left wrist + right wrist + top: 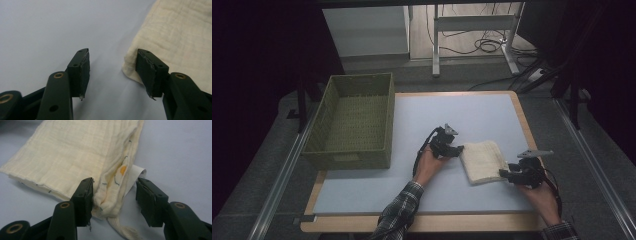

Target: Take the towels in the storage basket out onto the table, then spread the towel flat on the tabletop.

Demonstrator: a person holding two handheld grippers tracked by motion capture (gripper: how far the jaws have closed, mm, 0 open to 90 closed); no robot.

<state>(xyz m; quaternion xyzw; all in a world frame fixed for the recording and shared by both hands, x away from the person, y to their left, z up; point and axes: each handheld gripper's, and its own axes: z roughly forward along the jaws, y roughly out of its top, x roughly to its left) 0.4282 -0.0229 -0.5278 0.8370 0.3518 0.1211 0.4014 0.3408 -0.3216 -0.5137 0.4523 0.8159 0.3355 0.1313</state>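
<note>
Folded cloth (72, 155), right hand-held gripper (113, 195) half-open astride corner

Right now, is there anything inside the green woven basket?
No, the green woven basket shows its bare bottom, and the folded cream cloth lies on the table.

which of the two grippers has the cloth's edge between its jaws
The right gripper: a folded corner of the cream cloth sits between its open jaws. The left gripper has bare table between its jaws, cloth beside one.

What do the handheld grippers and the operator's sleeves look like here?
Both the left gripper and the right gripper are black, each topped by a grey three-cornered plate, with black cables trailing back. Jaws are flat black blocks with frayed pad edges and brass-coloured pivot rivets. The sleeves are dark plaid.
</note>
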